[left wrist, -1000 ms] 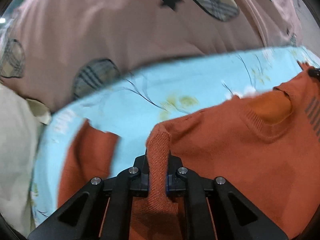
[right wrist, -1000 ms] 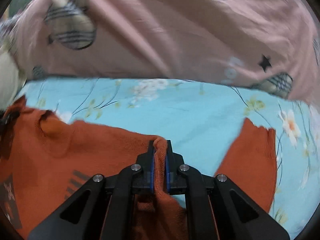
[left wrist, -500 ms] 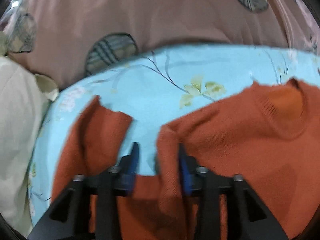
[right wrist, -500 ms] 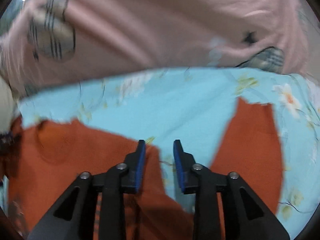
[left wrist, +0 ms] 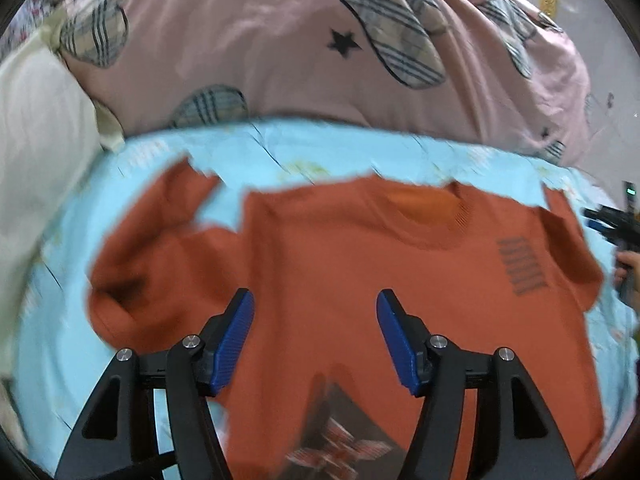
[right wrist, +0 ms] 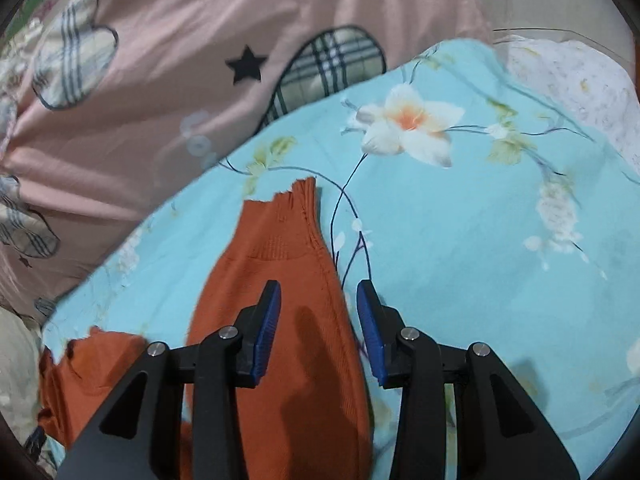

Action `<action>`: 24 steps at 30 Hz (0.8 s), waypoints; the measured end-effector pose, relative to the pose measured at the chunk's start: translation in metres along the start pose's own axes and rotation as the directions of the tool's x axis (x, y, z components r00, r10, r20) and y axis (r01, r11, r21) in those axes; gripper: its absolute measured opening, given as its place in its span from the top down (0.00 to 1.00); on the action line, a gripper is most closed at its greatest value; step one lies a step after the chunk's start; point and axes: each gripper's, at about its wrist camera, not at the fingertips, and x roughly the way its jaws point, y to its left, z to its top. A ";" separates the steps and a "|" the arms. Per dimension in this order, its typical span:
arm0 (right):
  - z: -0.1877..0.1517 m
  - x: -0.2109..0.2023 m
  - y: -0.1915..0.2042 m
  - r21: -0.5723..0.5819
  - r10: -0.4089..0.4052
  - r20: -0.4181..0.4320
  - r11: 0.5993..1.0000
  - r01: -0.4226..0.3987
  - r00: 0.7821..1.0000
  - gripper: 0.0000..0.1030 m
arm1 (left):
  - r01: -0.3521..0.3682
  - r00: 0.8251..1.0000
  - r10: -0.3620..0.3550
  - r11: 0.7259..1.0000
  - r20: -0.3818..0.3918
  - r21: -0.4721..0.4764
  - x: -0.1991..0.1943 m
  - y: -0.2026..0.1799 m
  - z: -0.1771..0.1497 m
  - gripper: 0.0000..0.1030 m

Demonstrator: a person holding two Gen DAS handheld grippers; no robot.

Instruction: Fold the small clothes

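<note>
A small rust-orange knit sweater (left wrist: 352, 264) lies front up and spread flat on a light blue floral sheet (left wrist: 304, 148), collar toward the far side. My left gripper (left wrist: 314, 332) is open and empty above the sweater's chest. One sleeve (left wrist: 160, 240) lies bunched to the left. My right gripper (right wrist: 318, 330) is open and empty above the other sleeve (right wrist: 280, 292), whose ribbed cuff (right wrist: 298, 200) points away. The sweater's collar (right wrist: 92, 350) shows at lower left in the right wrist view.
A pink duvet (left wrist: 280, 48) with plaid patches and black stars is heaped along the far side, also in the right wrist view (right wrist: 160, 80). A cream pillow (left wrist: 36, 140) lies left. The other gripper and hand (left wrist: 618, 232) show at the right edge.
Both grippers were shut on the sweater's shoulders, then opened and let go. Both have pulled back; the sweater now lies flat, and the right gripper has turned toward the sleeve.
</note>
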 end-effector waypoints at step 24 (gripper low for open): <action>-0.143 -0.085 0.238 -0.231 0.523 -0.088 0.817 -0.528 0.848 0.93 | 0.094 0.985 -0.102 0.993 -0.136 -0.066 0.003 -0.039 -0.095 0.35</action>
